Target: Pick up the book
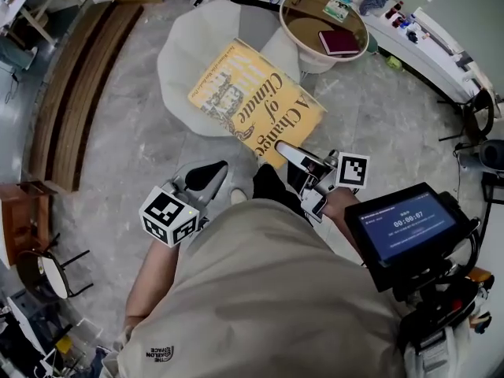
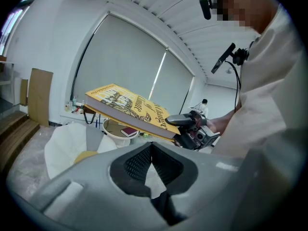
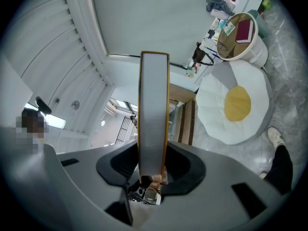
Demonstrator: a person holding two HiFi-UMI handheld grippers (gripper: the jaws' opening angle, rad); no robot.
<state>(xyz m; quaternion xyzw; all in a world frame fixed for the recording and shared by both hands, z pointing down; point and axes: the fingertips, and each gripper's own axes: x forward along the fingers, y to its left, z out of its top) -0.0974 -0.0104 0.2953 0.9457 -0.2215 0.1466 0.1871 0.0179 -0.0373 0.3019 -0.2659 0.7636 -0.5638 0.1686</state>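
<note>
Yellow book (image 1: 256, 101) is hanging in the air, cover up, with its title readable in the head view. It is touching neither the floor (image 1: 118, 172) nor the white cushion (image 1: 189, 69) below it.

Right gripper (image 1: 282, 150) is clamping the book's near corner, one jaw lying across the cover. In the right gripper view the book (image 3: 153, 114) is showing its grey page edge, standing straight up between the two jaws of the right gripper (image 3: 153, 152), with both pads pressing on it.

Left gripper (image 1: 206, 178) is sitting low at the person's left, apart from the book and holding nothing. In its own view the left gripper (image 2: 151, 146) is showing its jaw tips meeting, with nothing between them. That same view is catching the book (image 2: 130, 110) from the side, sloping down towards the right gripper (image 2: 192, 129), which is gripping its lower end.

Beyond the cushion, a round table (image 1: 293, 30) is carrying a small red book (image 1: 340, 42). The cushion (image 3: 236, 105) is showing a yellow centre in the right gripper view.
</note>
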